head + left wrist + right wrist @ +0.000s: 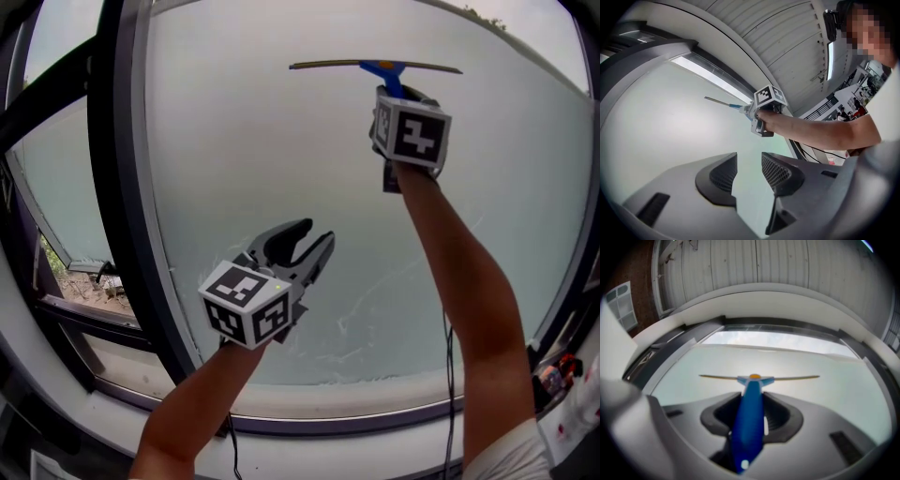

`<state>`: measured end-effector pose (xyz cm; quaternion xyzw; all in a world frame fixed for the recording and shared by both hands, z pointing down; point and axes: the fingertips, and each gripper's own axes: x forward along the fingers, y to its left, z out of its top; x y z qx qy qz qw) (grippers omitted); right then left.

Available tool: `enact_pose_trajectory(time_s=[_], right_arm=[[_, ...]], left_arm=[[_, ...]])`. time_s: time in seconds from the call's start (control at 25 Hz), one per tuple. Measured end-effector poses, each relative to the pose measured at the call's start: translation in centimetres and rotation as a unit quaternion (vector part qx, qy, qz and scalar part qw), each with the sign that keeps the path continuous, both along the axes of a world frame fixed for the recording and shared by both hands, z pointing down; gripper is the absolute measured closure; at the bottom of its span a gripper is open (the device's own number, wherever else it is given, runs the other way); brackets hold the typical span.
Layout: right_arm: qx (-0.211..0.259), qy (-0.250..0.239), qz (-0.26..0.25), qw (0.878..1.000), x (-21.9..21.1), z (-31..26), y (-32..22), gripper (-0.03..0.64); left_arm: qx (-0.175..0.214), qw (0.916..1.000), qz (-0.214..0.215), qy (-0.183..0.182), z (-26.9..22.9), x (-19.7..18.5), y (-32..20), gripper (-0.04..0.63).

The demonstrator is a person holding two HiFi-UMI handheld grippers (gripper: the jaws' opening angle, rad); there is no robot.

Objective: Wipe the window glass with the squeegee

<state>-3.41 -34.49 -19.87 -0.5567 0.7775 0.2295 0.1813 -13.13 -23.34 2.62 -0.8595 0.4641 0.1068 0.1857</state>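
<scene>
Bare glass (262, 178) below squeegee (375, 66); dark frame (114, 141) bounds left.

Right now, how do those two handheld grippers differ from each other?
The right gripper is shut on the blue squeegee, while the left gripper has its fingers apart and holds nothing. The right gripper is raised high, with the blade level near the top of the window glass; the left gripper hangs much lower. Both carry a marker cube and point toward the glass.
</scene>
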Motion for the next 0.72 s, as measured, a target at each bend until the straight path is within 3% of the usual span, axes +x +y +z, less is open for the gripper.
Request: enact_pose_trajectory(time_s=[0.32, 0.72], right_arm=[[0.013, -0.007, -0.004, 1.000, -1.9, -4.8, -0.7, 0.465], [0.014, 0.000, 0.008, 1.000, -2.6, -7.0, -1.9, 0.465]], left_arm=[[0.038, 0.9989, -0.028, 0.001, -4.9, -1.3, -0.6, 0.413], [0.040, 0.9988, -0.028, -0.001, -6.0, -1.0, -1.4, 0.413]])
